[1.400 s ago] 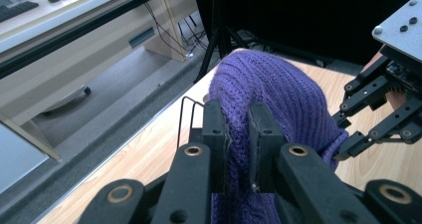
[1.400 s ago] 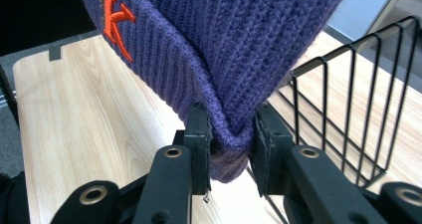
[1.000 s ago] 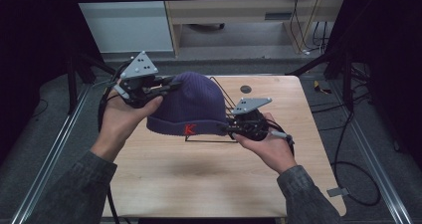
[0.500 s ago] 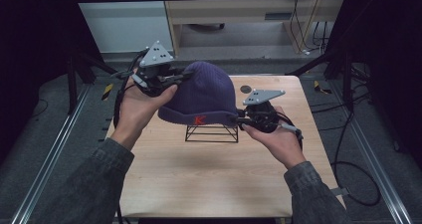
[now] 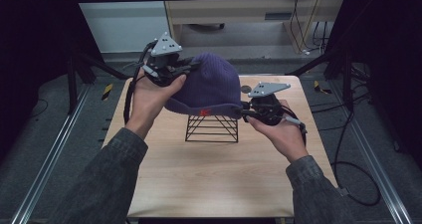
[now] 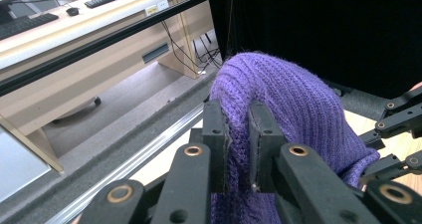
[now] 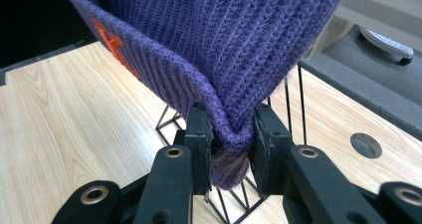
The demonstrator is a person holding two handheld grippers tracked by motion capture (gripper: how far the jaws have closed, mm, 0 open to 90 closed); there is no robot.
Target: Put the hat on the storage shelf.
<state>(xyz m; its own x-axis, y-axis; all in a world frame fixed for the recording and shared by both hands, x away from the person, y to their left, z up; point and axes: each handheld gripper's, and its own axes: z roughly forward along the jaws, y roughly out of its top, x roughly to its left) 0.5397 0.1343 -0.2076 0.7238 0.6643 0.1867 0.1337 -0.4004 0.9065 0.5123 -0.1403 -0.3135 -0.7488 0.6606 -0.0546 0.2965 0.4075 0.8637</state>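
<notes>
A purple knitted beanie (image 5: pixel 211 87) with an orange mark on its cuff hangs in the air over a black wire stand (image 5: pixel 212 128) on the wooden table (image 5: pixel 209 176). My left gripper (image 5: pixel 191 63) is shut on the beanie's crown (image 6: pixel 278 99), with knit pinched between its jaws. My right gripper (image 5: pixel 244 110) is shut on the beanie's cuff (image 7: pixel 229 149) at its right edge. The stand (image 7: pixel 293 114) shows just behind and below the cuff, apart from the beanie.
A small dark round disc (image 5: pixel 246 89) lies on the table behind the stand, also seen as the disc (image 7: pixel 366 145) at the right. Aluminium rails (image 5: pixel 45 169) flank the table. A desk (image 6: pixel 84 30) stands beyond the far edge.
Both grippers have lifted the beanie up and away from me, off the wire stand. The stand now stands bare below it.
</notes>
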